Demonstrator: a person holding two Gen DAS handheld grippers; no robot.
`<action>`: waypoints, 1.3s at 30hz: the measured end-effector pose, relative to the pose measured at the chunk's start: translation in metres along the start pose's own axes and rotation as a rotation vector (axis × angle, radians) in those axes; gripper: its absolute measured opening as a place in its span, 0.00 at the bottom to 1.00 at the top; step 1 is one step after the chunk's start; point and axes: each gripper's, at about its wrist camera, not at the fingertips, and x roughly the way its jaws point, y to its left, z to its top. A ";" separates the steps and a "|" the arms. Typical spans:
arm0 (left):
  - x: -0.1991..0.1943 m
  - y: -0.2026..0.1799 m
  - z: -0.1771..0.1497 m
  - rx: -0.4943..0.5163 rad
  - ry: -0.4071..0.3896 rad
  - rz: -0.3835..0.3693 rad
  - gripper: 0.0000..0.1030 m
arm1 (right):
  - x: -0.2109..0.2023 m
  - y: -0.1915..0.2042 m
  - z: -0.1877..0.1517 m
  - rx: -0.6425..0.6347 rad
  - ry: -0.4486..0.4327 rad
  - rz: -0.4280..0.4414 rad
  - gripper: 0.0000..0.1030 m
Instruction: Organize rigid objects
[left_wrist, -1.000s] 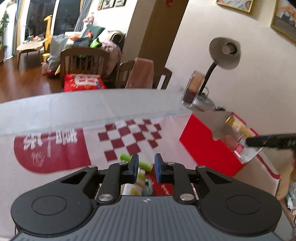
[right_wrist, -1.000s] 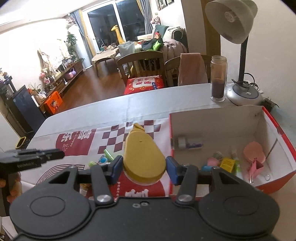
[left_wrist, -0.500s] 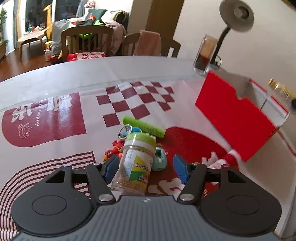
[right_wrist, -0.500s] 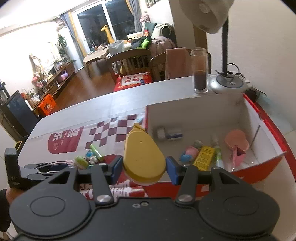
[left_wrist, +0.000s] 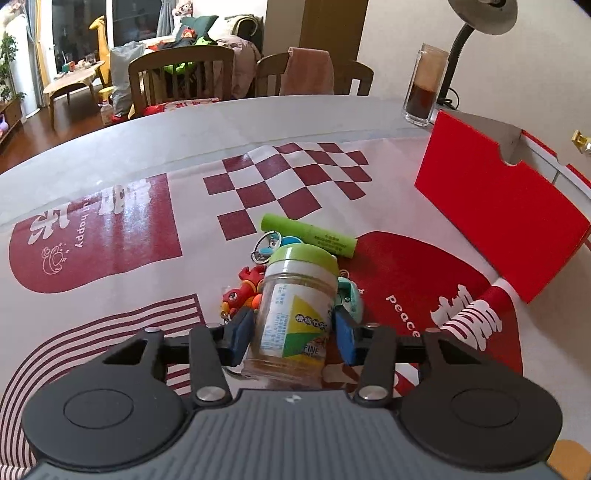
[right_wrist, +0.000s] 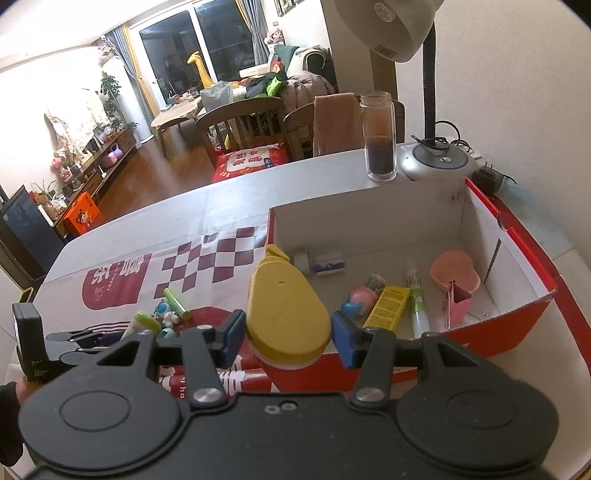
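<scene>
My left gripper (left_wrist: 293, 334) has its jaws on both sides of a clear jar with a green lid (left_wrist: 293, 306) that lies among small toys on the mat; the pads look to touch its sides. A green tube (left_wrist: 308, 235), a red crab toy (left_wrist: 240, 291) and a teal toy (left_wrist: 351, 295) lie around it. My right gripper (right_wrist: 288, 338) is shut on a yellow oval case (right_wrist: 284, 310), held over the near left corner of the red box (right_wrist: 532, 310). The box holds several small items, a pink cup (right_wrist: 454, 275) among them.
A tall glass jar of dark liquid (right_wrist: 380, 147) and a desk lamp base (right_wrist: 437, 162) stand behind the box. Chairs stand at the table's far edge. The left gripper also shows in the right wrist view (right_wrist: 92, 338), low at the left by the toy pile.
My left gripper has moved forward and down, and its jaws have closed in on the green-lidded jar. My right gripper has carried the yellow case closer over the box's edge.
</scene>
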 end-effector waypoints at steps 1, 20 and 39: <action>0.000 0.000 0.000 0.004 -0.001 0.001 0.44 | 0.001 -0.001 0.001 -0.001 0.000 -0.002 0.48; -0.047 0.000 0.002 -0.186 -0.071 -0.019 0.41 | 0.016 -0.058 0.030 -0.029 0.024 -0.044 0.48; -0.059 -0.151 0.112 -0.015 -0.176 -0.203 0.41 | 0.038 -0.131 0.047 -0.106 0.075 -0.063 0.48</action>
